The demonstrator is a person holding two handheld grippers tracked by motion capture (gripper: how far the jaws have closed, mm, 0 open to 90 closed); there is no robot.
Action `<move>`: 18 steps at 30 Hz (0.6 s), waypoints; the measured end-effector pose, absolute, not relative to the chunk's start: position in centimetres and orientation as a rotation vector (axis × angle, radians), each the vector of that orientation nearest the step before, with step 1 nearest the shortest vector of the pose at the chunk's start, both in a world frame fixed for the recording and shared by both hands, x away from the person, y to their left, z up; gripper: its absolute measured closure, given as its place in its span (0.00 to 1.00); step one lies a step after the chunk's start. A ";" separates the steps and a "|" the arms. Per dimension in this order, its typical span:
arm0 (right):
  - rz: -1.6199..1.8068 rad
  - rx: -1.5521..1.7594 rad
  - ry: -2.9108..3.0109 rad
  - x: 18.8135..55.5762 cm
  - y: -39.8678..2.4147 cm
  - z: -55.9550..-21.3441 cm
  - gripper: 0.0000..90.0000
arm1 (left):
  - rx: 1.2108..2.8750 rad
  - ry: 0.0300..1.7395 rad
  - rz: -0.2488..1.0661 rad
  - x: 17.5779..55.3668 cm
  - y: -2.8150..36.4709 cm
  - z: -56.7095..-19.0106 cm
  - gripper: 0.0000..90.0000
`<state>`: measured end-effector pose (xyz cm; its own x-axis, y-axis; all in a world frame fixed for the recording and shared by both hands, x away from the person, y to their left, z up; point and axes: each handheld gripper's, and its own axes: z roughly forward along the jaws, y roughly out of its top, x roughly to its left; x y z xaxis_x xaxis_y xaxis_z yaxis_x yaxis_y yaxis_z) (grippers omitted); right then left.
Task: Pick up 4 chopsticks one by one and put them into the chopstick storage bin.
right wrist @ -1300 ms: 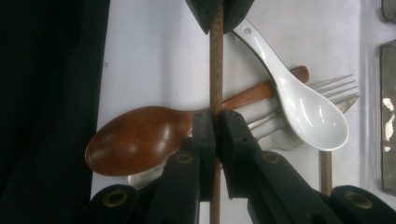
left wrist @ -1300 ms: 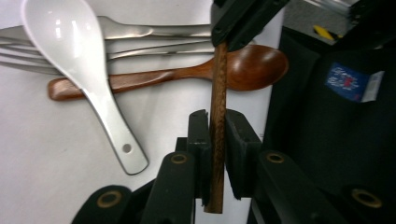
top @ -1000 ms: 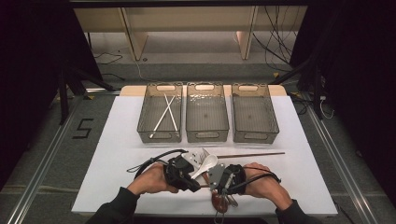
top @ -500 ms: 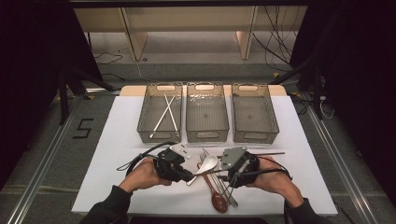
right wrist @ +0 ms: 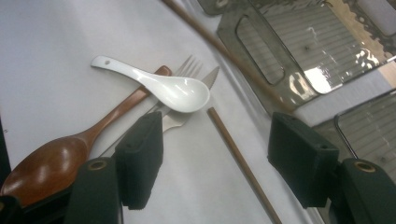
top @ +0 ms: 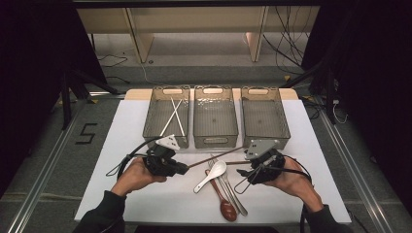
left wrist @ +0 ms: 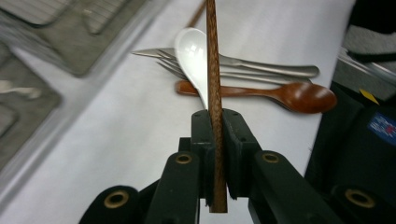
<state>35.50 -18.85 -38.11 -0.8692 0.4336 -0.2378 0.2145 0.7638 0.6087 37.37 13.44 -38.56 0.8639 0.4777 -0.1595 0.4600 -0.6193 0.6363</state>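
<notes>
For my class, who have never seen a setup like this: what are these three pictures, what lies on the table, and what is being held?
A person holds a hand-operated claw in each hand. One picture looks down from above the table; the other two come from cameras riding on each claw. The left claw is shut on a brown chopstick. The right claw has just been opening; a second chopstick lies on the table between its jaws, untouched. Nearby lie a white spoon, a wooden spoon, and metal cutlery. Three bins stand behind; the left one holds white chopsticks.
</notes>
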 end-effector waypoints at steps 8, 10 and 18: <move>0.869 0.624 2.559 35.7 -19.9 -39.0 0.38 | 2.223 0.792 0.134 38.0 15.8 -37.3 0.93; 0.851 0.634 2.573 35.7 -20.2 -39.4 0.37 | 2.194 0.832 0.165 38.3 16.4 -37.2 0.93; 0.846 0.684 2.582 35.4 -21.2 -40.5 0.37 | 2.126 0.978 0.230 40.6 18.5 -37.9 0.93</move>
<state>35.42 -21.17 -40.52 -0.8269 0.5379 -0.1643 0.3364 0.7071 0.6220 40.58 18.47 -37.86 0.6890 0.7102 -0.1448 0.5710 -0.4088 0.7119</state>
